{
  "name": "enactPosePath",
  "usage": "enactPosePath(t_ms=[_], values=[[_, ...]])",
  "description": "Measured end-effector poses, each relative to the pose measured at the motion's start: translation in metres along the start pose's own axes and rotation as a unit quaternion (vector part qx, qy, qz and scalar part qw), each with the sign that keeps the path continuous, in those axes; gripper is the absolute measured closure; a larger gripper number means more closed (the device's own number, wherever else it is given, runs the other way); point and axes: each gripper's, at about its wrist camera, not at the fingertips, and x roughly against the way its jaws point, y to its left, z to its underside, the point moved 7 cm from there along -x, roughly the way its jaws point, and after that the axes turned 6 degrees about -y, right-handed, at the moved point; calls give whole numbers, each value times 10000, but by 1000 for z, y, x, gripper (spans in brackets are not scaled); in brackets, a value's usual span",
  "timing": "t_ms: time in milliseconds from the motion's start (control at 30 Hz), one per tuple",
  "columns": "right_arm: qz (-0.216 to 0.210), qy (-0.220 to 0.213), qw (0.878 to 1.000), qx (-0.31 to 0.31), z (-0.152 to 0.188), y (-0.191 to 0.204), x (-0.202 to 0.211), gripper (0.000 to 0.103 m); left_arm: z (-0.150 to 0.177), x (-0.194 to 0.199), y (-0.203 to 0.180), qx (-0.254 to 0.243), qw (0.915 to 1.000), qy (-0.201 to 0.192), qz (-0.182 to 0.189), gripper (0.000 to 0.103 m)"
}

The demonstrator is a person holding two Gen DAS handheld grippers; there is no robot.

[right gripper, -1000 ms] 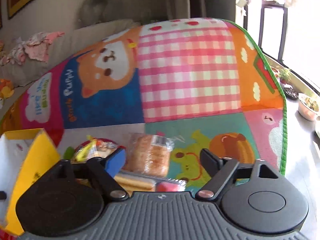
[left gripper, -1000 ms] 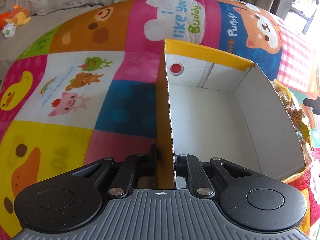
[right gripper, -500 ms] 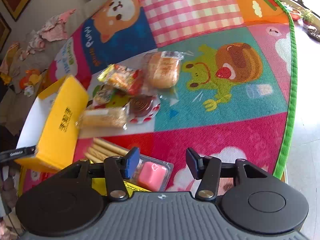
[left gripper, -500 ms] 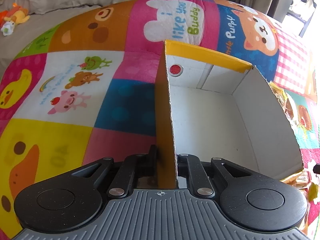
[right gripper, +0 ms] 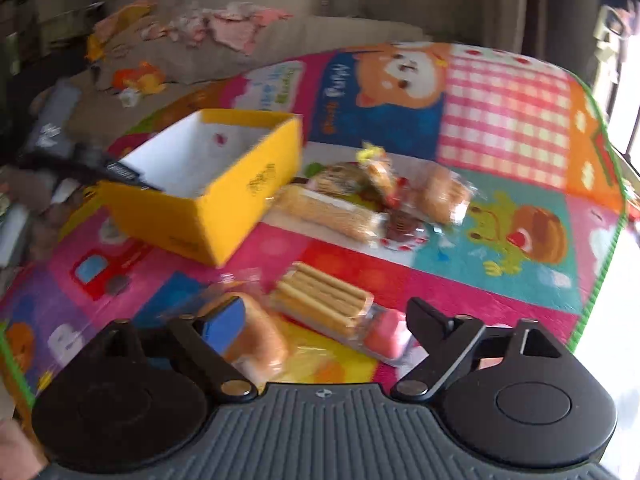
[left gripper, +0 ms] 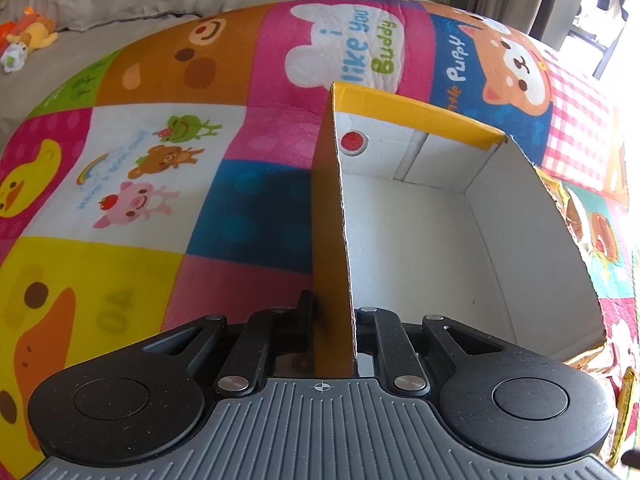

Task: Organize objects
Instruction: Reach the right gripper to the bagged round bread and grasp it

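Play mat (right gripper: 504, 120): a patchwork of bright cartoon squares that carries everything; a green border runs down its right edge in the right wrist view, and a grey sofa strewn with clothes and small toys lies past its far edge.
Yellow box (right gripper: 224, 204): open-topped cardboard, yellow outside and white inside, nothing visible in it; it sits toward the mat's left side in the right wrist view, with a red dot on its far inner wall.
Left gripper (left gripper: 333, 320): jaws nearly closed, clamped on the box's near side wall (left gripper: 328, 240), one finger outside and one inside.
Right gripper (right gripper: 324, 320): jaws have just been opening and stand wide apart; a wrapped bun and a biscuit-stick tray show in the gap between the fingers on the mat, and the pads press on neither.
Snack cluster (right gripper: 372, 200): several wrapped items heaped just right of the box, toward the mat's middle, among them a long pale packet, a round bun in clear wrap and a dark spiral sweet; the frame is blurred, so finer detail is unclear.
Biscuit-stick tray (right gripper: 324, 300): clear tray of long sticks with a pink cup at its near end, by the mat's near edge.
Wrapped bun (right gripper: 260, 340): just left of the tray, beside the blue-padded finger (right gripper: 222, 324).
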Motion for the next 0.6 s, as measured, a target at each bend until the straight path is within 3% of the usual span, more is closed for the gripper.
enactPosePath(t_ms=[67, 200, 233, 300, 400, 600], values=[[-345, 145, 9980, 507, 4, 24, -4, 9, 0, 0, 0, -9, 10000, -16, 5, 90], [-272, 475, 9942, 929, 14, 41, -28, 9, 1, 1, 0, -4, 10000, -15, 6, 90], [-242, 547, 9941, 900, 16, 41, -35, 10, 1, 1, 0, -11, 10000, -16, 4, 90], [-238, 631, 9946, 793, 17, 42, -42, 28, 1, 1, 1, -6, 10000, -11, 0, 90], [-216, 718, 9951, 647, 16, 43, -42, 36, 1, 1, 0, 6, 10000, 10, -11, 90], [-609, 611, 9961, 180, -6, 58, -6, 42, 0, 1, -1, -26, 10000, -17, -20, 90]])
